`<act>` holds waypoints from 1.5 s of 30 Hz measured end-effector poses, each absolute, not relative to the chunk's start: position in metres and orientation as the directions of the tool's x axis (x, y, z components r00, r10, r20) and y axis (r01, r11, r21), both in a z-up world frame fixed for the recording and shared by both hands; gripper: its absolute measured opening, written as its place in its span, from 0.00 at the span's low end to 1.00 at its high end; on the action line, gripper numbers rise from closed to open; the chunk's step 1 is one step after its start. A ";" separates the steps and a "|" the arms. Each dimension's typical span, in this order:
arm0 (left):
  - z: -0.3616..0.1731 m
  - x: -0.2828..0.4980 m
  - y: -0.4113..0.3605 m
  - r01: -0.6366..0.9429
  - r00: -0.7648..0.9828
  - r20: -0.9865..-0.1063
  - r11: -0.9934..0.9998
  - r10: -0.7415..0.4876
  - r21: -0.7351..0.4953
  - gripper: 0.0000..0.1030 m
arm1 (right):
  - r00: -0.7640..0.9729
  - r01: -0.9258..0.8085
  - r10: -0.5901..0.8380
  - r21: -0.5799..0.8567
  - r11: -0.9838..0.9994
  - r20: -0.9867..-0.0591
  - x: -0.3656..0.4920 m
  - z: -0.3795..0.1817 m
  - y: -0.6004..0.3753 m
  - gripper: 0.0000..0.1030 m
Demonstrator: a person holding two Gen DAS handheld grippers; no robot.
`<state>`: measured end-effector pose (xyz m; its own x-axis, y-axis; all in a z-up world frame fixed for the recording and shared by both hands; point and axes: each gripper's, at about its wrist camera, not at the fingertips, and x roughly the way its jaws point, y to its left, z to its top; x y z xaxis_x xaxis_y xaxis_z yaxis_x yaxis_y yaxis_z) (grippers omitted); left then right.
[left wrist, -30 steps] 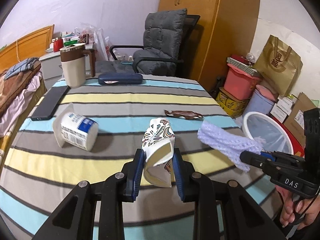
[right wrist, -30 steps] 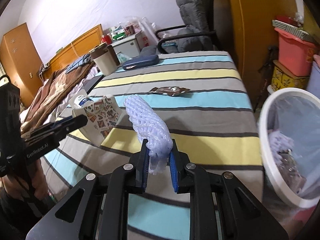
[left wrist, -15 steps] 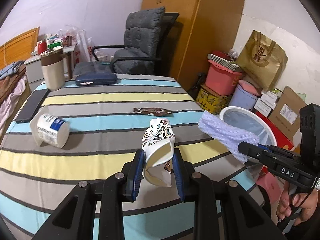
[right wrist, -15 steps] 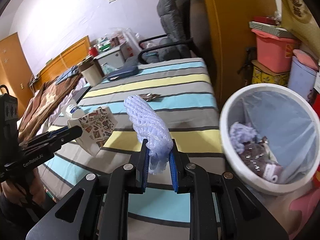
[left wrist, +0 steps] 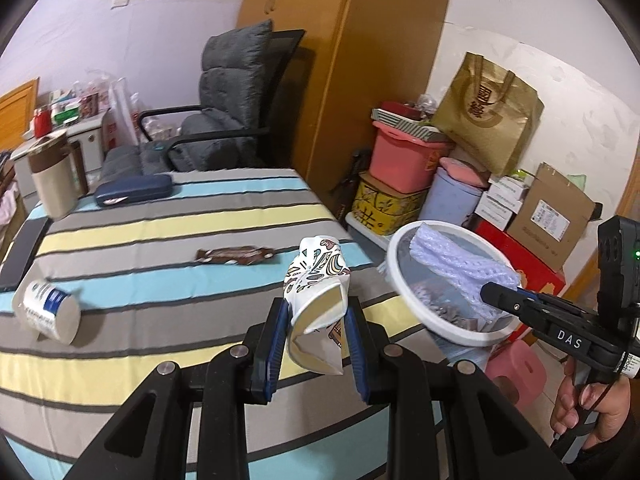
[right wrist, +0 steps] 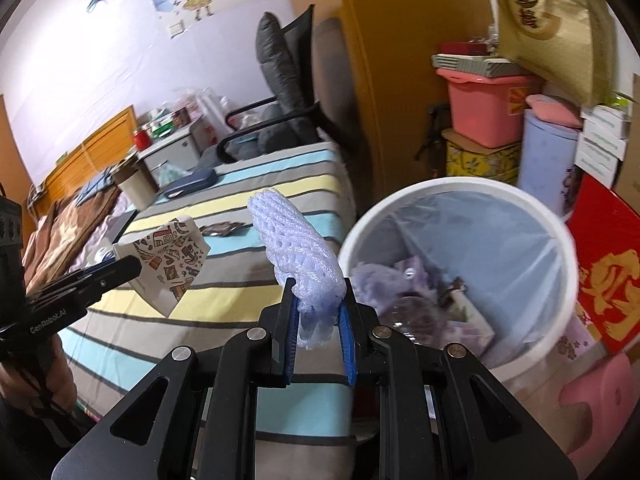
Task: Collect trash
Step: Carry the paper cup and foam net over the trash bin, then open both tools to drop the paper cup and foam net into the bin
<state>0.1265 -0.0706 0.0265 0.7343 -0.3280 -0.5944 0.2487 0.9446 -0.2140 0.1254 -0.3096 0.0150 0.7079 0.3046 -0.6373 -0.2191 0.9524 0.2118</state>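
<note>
My left gripper (left wrist: pixel 316 320) is shut on a crushed paper cup (left wrist: pixel 318 284) with a colourful print, held above the striped table's right edge. My right gripper (right wrist: pixel 318 312) is shut on a pale lilac foam net sleeve (right wrist: pixel 296 244), held up just left of the white trash bin (right wrist: pixel 560 232). In the left wrist view the foam net (left wrist: pixel 456 260) hangs over the bin's rim (left wrist: pixel 394 276). The bin has a clear liner and trash inside. A brown candy wrapper (left wrist: pixel 236 255) and a toppled white-and-blue cup (left wrist: pixel 50 310) lie on the table.
A beige jug (left wrist: pixel 52 180), a dark blue case (left wrist: pixel 134 192) and a phone (left wrist: pixel 18 254) sit at the table's far and left side. A grey chair (left wrist: pixel 224 120) stands behind it. Boxes, a pink tub (left wrist: pixel 404 160) and a pink stool (left wrist: pixel 516 372) crowd the floor around the bin.
Both grippers have swung right with their loads, from over the table toward the bin. The foam net now overlaps the bin's opening and the bin looks much larger.
</note>
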 end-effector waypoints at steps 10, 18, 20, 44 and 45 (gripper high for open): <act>0.038 0.141 -0.105 0.327 0.720 -0.571 0.918 -0.395 -0.222 0.28 | 0.733 -0.163 0.256 0.203 0.966 -0.630 0.123 0.018 -0.333 0.20; 0.036 0.157 -0.136 0.382 0.689 -0.580 0.898 -0.435 -0.220 0.28 | 0.741 -0.104 0.210 0.200 0.974 -0.638 0.124 0.016 -0.351 0.20; 0.034 0.162 -0.146 0.401 0.676 -0.585 0.890 -0.448 -0.218 0.28 | 0.741 -0.087 0.197 0.200 0.976 -0.642 0.125 0.015 -0.356 0.20; -0.007 0.217 -0.231 0.497 0.548 -0.664 0.836 -0.509 -0.230 0.29 | 0.687 0.039 0.073 0.136 0.990 -0.723 0.143 -0.008 -0.390 0.22; -0.009 0.220 -0.231 0.494 0.545 -0.667 0.837 -0.508 -0.233 0.30 | 0.685 0.039 0.071 0.135 0.990 -0.725 0.144 -0.009 -0.391 0.23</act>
<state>0.2199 -0.2314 -0.0088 0.5450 -0.5076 -0.6673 0.4945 0.8374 -0.2331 0.1444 -0.3906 -0.0089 0.6850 0.0714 -0.7250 0.0394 0.9901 0.1348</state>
